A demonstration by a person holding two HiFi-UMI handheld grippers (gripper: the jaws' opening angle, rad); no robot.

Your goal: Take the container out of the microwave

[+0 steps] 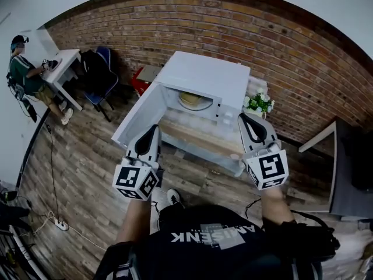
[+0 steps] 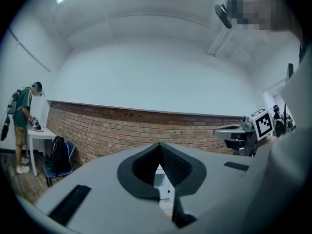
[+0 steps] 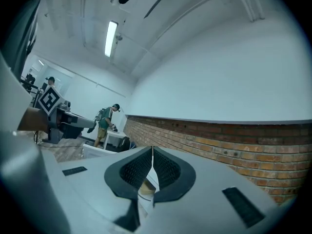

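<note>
**Microwave** [image 1: 204, 77]: white, on a low white surface [image 1: 230, 163] in front of the brick wall [image 1: 280, 45]. Its door [image 1: 139, 118] hangs open towards the left.

**Container** [image 1: 190, 99]: pale tan and round. It sits inside the open microwave cavity, untouched. It lies beyond both sets of fingers and between them from left to right, clear of each.

**Left gripper** [image 1: 154, 128] [image 2: 158, 147]: held level on the near side of the open door, pointing towards the microwave. The fingers are closed tip to tip with nothing gripped. Part of the white microwave shows through the small gap below the tips.

**Right gripper** [image 1: 245, 118] [image 3: 152, 152]: held level, near the microwave's right front corner. The fingers are pressed together and empty.

**Potted plant** [image 1: 259, 102]: white flowers, just right of the microwave.

**Blue chair** [image 1: 102, 77]: far left, with a dark bag against it.

**Person** [image 1: 26, 69]: at the far left, bent over a white desk.
</note>
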